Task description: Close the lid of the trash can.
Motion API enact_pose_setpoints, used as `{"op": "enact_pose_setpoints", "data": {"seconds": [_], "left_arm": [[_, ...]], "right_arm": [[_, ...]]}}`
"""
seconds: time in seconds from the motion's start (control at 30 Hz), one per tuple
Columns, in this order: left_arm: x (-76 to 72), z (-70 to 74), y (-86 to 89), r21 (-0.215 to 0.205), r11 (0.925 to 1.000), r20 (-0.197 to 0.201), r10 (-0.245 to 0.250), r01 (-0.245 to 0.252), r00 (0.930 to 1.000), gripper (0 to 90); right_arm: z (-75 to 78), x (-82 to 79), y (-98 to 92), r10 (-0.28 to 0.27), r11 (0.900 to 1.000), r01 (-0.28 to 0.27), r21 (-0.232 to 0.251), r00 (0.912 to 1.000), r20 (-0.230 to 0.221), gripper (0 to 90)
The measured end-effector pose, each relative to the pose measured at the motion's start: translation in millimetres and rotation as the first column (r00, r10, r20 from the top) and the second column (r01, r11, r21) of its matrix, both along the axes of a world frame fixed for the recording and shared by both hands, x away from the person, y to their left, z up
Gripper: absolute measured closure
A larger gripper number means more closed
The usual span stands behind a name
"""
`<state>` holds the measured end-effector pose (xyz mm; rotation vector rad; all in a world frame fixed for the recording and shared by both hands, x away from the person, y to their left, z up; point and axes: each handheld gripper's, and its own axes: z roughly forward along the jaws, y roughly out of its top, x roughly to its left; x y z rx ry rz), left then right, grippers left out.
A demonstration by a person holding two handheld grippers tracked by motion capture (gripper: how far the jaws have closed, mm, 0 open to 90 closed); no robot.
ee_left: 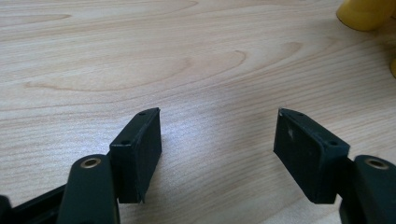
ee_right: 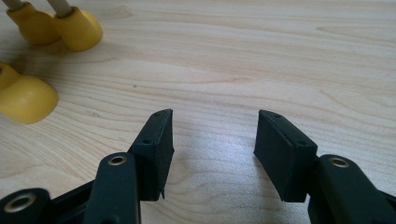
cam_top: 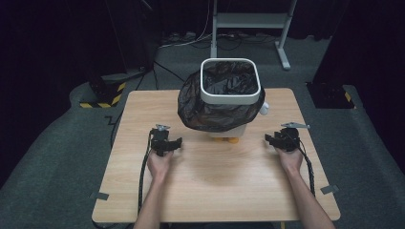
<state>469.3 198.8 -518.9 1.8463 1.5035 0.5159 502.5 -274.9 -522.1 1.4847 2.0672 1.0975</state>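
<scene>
table: light wooden table [cam_top: 215, 186] bears all
bin: small white square-rimmed bin [cam_top: 230, 98] lined with black plastic bag, on yellow feet [ee_right: 74, 29]; at the far middle, between both grippers, apart from the fingers
left gripper [cam_top: 174, 143]: jaws apart, empty; low, aimed inward
right gripper [cam_top: 270, 140]: jaws apart, empty; low, aimed inward

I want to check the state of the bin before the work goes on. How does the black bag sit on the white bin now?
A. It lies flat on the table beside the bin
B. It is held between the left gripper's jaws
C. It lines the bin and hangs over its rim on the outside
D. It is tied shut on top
C: the black bag lines the white bin, with its opening free and its bulk draped outside below the rim.
</scene>
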Motion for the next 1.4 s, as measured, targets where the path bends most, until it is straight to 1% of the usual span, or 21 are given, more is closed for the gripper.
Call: {"op": "enact_pose_setpoints", "data": {"seconds": [0.07, 0.2, 0.27, 0.33, 0.5, 0.8, 0.93, 1.4], "left_arm": [[0.1, -0.1, -0.2, 0.006, 1.0000, 0.003, 0.001, -0.001, 1.0000, 31.9], [1.3, -1.9, 0.2, 0.026, 0.9996, 0.007, 0.009, -0.009, 0.9999, 32.0], [1.6, -2.4, 0.1, 0.022, 0.9996, 0.009, 0.016, -0.016, 0.9998, 32.0], [2.0, -2.8, -0.1, 0.026, 0.9995, 0.016, 0.019, -0.020, 0.9997, 32.0], [2.3, -3.9, -2.3, 0.052, 0.9985, 0.026, 0.019, -0.020, 0.9995, 32.0], [2.0, -6.2, -5.7, 0.089, 0.9958, 0.047, 0.017, -0.021, 0.9988, 31.2], [1.0, -7.4, -6.6, 0.099, 0.9948, 0.058, 0.016, -0.022, 0.9982, 31.1], [1.6, -7.5, -7.0, 0.106, 0.9943, 0.058, 0.009, -0.015, 0.9983, 29.5]], "right_arm": [[-0.3, -0.1, 0.3, -0.002, 1.000, 0.002, -0.001, 1.0000, 0.000, 46.3], [-0.4, 0.4, 0.9, -0.002, 1.000, 0.002, -0.020, 0.9999, 0.010, 46.5], [-0.4, 0.5, 1.3, -0.004, 1.000, 0.004, -0.027, 0.9999, 0.012, 46.5], [-0.5, 0.5, 1.7, -0.005, 0.999, 0.006, -0.035, 0.9999, 0.014, 46.5], [-0.4, 0.4, 3.5, -0.005, 0.998, 0.006, -0.063, 0.9998, 0.020, 46.0], [-0.7, -1.0, 11.6, 0.009, 0.988, -0.003, -0.152, 0.9993, 0.037, 43.3], [-0.8, -0.9, 11.5, 0.009, 0.989, -0.003, -0.151, 0.9993, 0.036, 42.4], [-0.9, -0.7, 11.9, -0.003, 0.988, 0.008, -0.157, 0.9994, 0.033, 37.7]]}}
